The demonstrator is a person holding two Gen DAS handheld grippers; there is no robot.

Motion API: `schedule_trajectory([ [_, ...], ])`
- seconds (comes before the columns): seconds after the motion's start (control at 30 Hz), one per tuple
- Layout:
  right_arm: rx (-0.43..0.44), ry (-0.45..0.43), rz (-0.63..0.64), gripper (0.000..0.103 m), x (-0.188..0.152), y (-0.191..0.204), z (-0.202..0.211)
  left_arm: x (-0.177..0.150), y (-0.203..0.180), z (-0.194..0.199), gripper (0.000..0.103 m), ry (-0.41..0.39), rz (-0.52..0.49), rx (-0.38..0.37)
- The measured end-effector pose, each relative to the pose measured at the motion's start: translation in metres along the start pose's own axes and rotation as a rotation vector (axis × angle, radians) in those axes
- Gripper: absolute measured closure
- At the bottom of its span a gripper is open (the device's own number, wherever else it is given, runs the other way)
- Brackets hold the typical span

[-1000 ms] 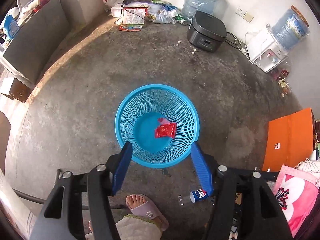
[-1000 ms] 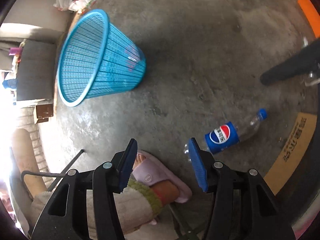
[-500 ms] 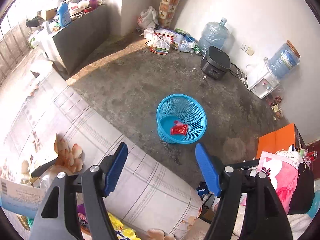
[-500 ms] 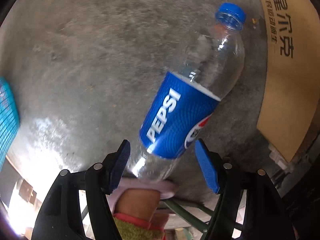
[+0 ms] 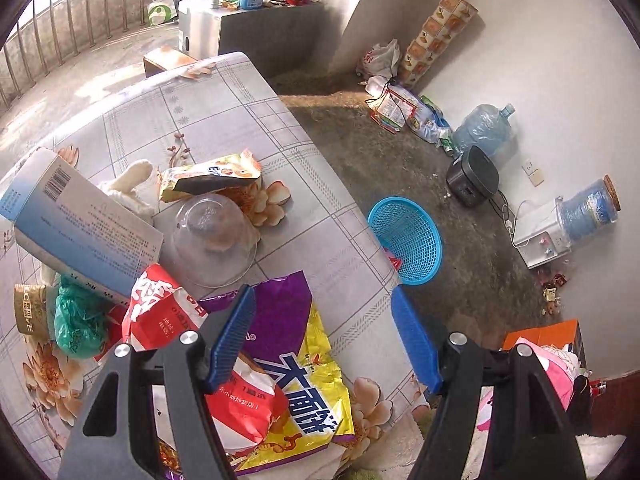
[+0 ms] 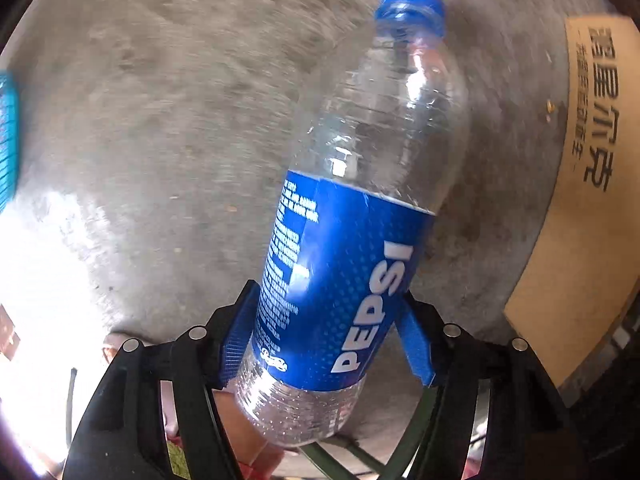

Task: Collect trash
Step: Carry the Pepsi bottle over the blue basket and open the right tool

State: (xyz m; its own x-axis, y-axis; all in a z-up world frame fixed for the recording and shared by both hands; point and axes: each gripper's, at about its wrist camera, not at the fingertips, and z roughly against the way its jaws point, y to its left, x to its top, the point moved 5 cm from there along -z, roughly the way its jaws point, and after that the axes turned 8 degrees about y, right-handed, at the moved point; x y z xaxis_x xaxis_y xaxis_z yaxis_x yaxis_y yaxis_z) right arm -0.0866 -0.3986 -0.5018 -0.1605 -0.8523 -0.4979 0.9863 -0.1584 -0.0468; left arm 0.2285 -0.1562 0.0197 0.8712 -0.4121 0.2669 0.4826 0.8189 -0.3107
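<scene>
An empty Pepsi bottle (image 6: pixel 360 240) with a blue cap lies between the pads of my right gripper (image 6: pixel 324 308). The jaws are closing and both pads touch its label just above the concrete floor. My left gripper (image 5: pixel 322 292) hangs open over a cloth-covered table (image 5: pixel 224 92) with nothing between its fingers. Under it lie a purple and yellow snack bag (image 5: pixel 312 392) and a red snack bag (image 5: pixel 160 312). The blue basket (image 5: pixel 416 240) stands on the floor past the table edge, with a red wrapper (image 5: pixel 394 265) in it.
On the table lie a book (image 5: pixel 80 216), an upturned clear bowl (image 5: pixel 212 236), a biscuit packet (image 5: pixel 212 174) and a green plastic bag (image 5: pixel 78 320). A cooker (image 5: pixel 472 178) and water jugs stand by the wall. Flat cardboard (image 6: pixel 580 200) lies right of the bottle.
My left gripper swung from above the basket up and over the table. My right gripper dropped onto the bottle, which now sits between its pads and has turned more upright in view.
</scene>
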Motion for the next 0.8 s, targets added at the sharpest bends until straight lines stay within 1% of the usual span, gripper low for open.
schedule_trajectory([
  [0.1, 0.043, -0.139, 0.142, 0.045, -0.008, 0.035, 0.049, -0.002, -0.002, 0.01, 0.035, -0.039, -0.009, -0.002],
  [0.13, 0.069, -0.178, 0.168, 0.045, -0.011, 0.045, 0.066, -0.002, -0.003, 0.012, 0.035, -0.048, -0.015, -0.003],
  [0.27, 0.195, -0.26, 0.2, 0.046, -0.022, 0.07, 0.122, -0.002, -0.004, 0.016, 0.035, -0.062, -0.025, -0.018],
  [0.37, 0.283, -0.325, 0.218, 0.046, -0.036, 0.086, 0.162, -0.002, -0.002, 0.017, 0.035, -0.067, -0.023, -0.026],
  [0.4, 0.312, -0.355, 0.231, 0.046, -0.037, 0.086, 0.182, -0.002, -0.001, 0.017, 0.035, -0.07, -0.02, -0.028],
  [0.47, 0.362, -0.424, 0.258, 0.046, -0.044, 0.081, 0.208, -0.002, 0.003, 0.019, 0.035, -0.076, -0.013, -0.03],
  [0.6, 0.478, -0.563, 0.355, 0.046, -0.079, 0.103, 0.274, -0.001, 0.011, 0.022, 0.035, -0.089, -0.002, -0.032],
  [0.67, 0.536, -0.58, 0.438, 0.046, -0.094, 0.125, 0.301, -0.001, 0.015, 0.022, 0.035, -0.094, 0.005, -0.031],
  [0.7, 0.565, -0.569, 0.486, 0.046, -0.098, 0.135, 0.313, -0.001, 0.017, 0.022, 0.035, -0.094, 0.011, -0.032],
  [0.77, 0.622, -0.51, 0.564, 0.046, -0.106, 0.167, 0.324, -0.001, 0.02, 0.021, 0.035, -0.09, 0.023, -0.037],
  [0.8, 0.641, -0.474, 0.58, 0.045, -0.106, 0.183, 0.325, -0.001, 0.02, 0.021, 0.035, -0.087, 0.027, -0.041],
])
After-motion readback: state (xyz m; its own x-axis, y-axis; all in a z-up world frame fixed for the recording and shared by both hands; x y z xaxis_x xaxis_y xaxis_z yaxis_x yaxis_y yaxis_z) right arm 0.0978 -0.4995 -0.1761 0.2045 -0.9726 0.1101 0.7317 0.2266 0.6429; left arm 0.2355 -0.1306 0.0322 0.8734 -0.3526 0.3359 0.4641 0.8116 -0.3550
